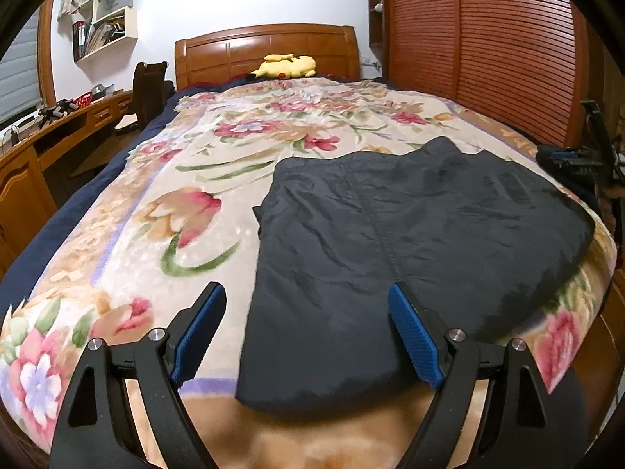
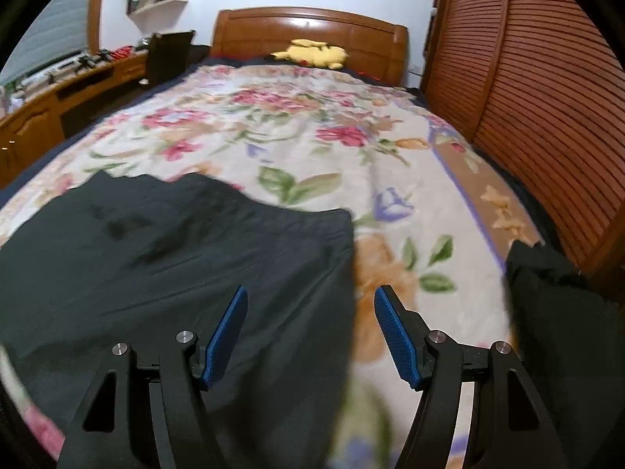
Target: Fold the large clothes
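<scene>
Blue-padded fingers (image 1: 203,332) of the left gripper (image 1: 306,293) are spreading wide apart at six o'clock in the left wrist view, holding nothing, with the near edge of the dark garment (image 1: 410,242) lying between and under them. That garment is lying flat on the floral blanket (image 1: 187,179), filling the view from about three o'clock down to six o'clock, its cloth creased and a seam running along its length.

In the right wrist view the right gripper (image 2: 310,295) is also standing open and empty at six o'clock. Its left finger is hanging over the dark garment (image 2: 175,258), while its right finger is hanging over bare floral blanket (image 2: 312,136); whether either pad is touching the cloth cannot be told, since this view is blurred. A second dark bundle (image 2: 554,305) is sitting at the bed's edge near four o'clock, well apart from the main garment.

At twelve o'clock a yellow plush toy (image 1: 285,65) is resting against the wooden headboard (image 1: 265,47). A slatted wooden wardrobe door (image 1: 480,39) is filling the one-to-two o'clock side.

At ten to eleven o'clock white wall shelves (image 1: 109,19) are holding books and papers in their open compartments. Below them, at nine o'clock, a red basket (image 1: 83,98) is sitting on the wooden desk (image 1: 58,133); its contents are too small to make out.
</scene>
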